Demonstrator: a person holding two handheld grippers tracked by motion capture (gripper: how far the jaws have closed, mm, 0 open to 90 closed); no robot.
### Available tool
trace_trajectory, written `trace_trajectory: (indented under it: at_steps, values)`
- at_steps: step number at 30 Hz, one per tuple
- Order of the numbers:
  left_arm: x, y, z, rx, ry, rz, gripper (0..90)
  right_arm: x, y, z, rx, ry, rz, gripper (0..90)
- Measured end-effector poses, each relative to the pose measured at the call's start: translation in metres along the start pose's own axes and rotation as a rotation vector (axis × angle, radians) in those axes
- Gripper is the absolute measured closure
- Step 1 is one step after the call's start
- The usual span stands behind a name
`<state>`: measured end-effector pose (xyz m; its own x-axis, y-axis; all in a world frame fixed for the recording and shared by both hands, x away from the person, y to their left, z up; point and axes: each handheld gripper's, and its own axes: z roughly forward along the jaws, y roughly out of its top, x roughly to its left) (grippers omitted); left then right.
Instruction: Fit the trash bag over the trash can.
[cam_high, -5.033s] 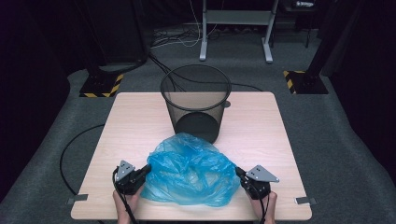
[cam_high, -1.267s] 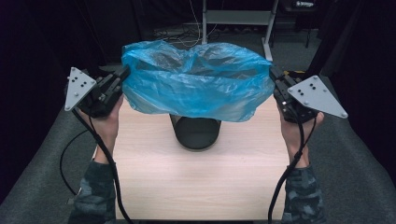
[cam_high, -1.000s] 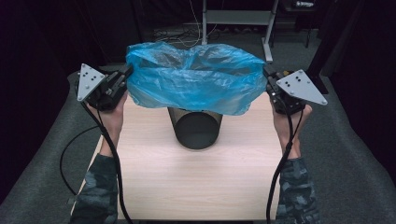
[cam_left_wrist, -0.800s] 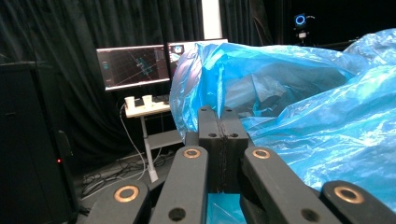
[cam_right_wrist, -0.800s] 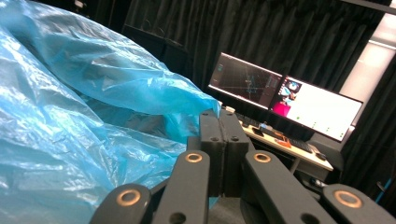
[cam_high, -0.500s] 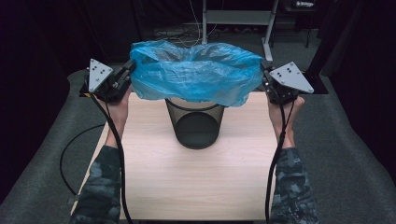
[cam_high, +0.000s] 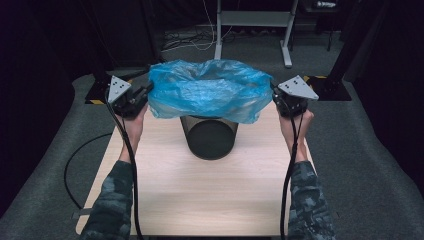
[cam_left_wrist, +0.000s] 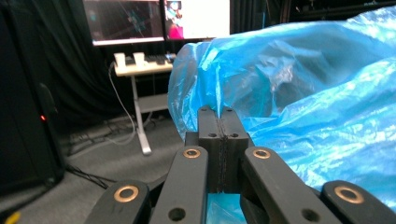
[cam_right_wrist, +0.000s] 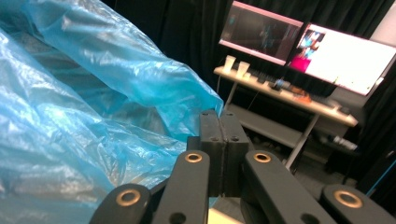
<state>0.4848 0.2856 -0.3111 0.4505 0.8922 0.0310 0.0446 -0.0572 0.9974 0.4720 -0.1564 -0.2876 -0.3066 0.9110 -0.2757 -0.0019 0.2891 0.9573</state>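
Clearly, a thin, translucent blue plastic bin liner (cam_high: 210, 90) is being held stretched in the air above a round black wire-mesh wastebasket (cam_high: 209, 137), its sagging underside hanging over the basket's top so that the rim is hidden; whether film and rim are touching cannot be told. The film is judged to be very light, limp and slippery: it is billowing and creasing rather than keeping any shape, and it is likely to tear if tugged against the mesh. It is best being gripped at the hem of its mouth, at two opposite points, so that the opening is being kept wide, and that is how it is being held.

On the left side, an edge of the liner is being pinched by the left claw (cam_high: 145, 93), whose jaws are seen pressed flat together on a fold of blue film in the left gripper view (cam_left_wrist: 218, 116). On the other side, the right claw (cam_high: 274, 96) is being kept clamped in the same way on the opposite edge (cam_right_wrist: 218, 116).

The basket is being carried by a pale wood-grain counter (cam_high: 200, 195), near its far edge. Beyond it, grey carpet (cam_high: 380, 165) is being crossed by black cables, and lit monitors (cam_right_wrist: 261, 39) are showing in both gripper views.
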Motion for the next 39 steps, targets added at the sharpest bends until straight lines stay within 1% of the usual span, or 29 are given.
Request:
trace_trajectory:
  at_steps: [2, 5, 9, 10, 11, 12, 13, 15, 16, 17, 21, 24, 26, 28, 29, 31, 32, 35, 37, 39]
  values:
    - [0.000, -0.009, 0.002, 0.018, -0.010, -0.009, 89.8, 0.002, -0.008, 0.003, 0.023, 0.010, 0.006, 90.0]
    - [0.000, -0.023, 0.004, 0.040, -0.019, -0.027, 89.7, 0.004, -0.020, 0.006, 0.051, 0.024, 0.027, 90.0]
    - [-0.001, -0.040, 0.008, 0.068, -0.031, -0.049, 89.7, 0.009, -0.035, 0.011, 0.084, 0.038, 0.038, 90.0]
    - [-0.001, -0.043, 0.009, 0.079, -0.040, -0.055, 89.7, 0.010, -0.039, 0.013, 0.093, 0.040, 0.040, 90.0]
    - [-0.001, -0.046, 0.010, 0.079, -0.042, -0.059, 89.7, 0.012, -0.042, 0.014, 0.103, 0.046, 0.041, 90.0]
    - [-0.001, -0.046, 0.010, 0.079, -0.042, -0.059, 89.7, 0.013, -0.045, 0.016, 0.110, 0.048, 0.042, 90.0]
    - [-0.001, -0.051, 0.010, 0.088, -0.045, -0.062, 89.7, 0.013, -0.045, 0.016, 0.110, 0.048, 0.042, 90.0]
    - [-0.002, -0.060, 0.014, 0.111, -0.051, -0.067, 89.7, 0.016, -0.054, 0.020, 0.134, 0.056, 0.047, 90.0]
    - [-0.002, -0.060, 0.014, 0.111, -0.051, -0.067, 89.7, 0.016, -0.054, 0.020, 0.134, 0.056, 0.047, 90.0]
    - [-0.002, -0.065, 0.016, 0.118, -0.053, -0.075, 89.7, 0.017, -0.058, 0.023, 0.147, 0.057, 0.051, 90.0]
    - [-0.004, -0.073, 0.022, 0.137, -0.059, -0.073, 89.7, 0.021, -0.064, 0.029, 0.172, 0.068, 0.065, 90.0]
    - [-0.008, -0.077, 0.027, 0.141, -0.064, -0.075, 89.5, 0.026, -0.067, 0.034, 0.183, 0.084, 0.067, 90.0]
    - [-0.011, -0.079, 0.031, 0.131, -0.064, -0.082, 89.0, 0.030, -0.068, 0.037, 0.181, 0.094, 0.080, 90.0]
    - [-0.013, -0.082, 0.035, 0.121, -0.064, -0.097, 87.8, 0.033, -0.070, 0.040, 0.181, 0.099, 0.095, 90.0]
    - [-0.014, -0.082, 0.037, 0.117, -0.069, -0.105, 86.9, 0.035, -0.071, 0.042, 0.179, 0.108, 0.117, 90.0]
    - [-0.017, -0.084, 0.040, 0.112, -0.075, -0.113, 86.9, 0.037, -0.072, 0.044, 0.177, 0.120, 0.144, 90.0]
    - [-0.017, -0.085, 0.041, 0.110, -0.085, -0.118, 87.0, 0.038, -0.072, 0.045, 0.177, 0.129, 0.154, 90.0]
    - [-0.020, -0.086, 0.045, 0.107, -0.108, -0.121, 87.1, 0.042, -0.073, 0.048, 0.180, 0.155, 0.174, 90.0]
    - [-0.022, -0.086, 0.046, 0.108, -0.114, -0.119, 87.4, 0.045, -0.073, 0.049, 0.178, 0.167, 0.181, 90.0]
    - [-0.021, -0.087, 0.046, 0.104, -0.132, -0.129, 87.8, 0.047, -0.073, 0.049, 0.176, 0.185, 0.190, 90.0]
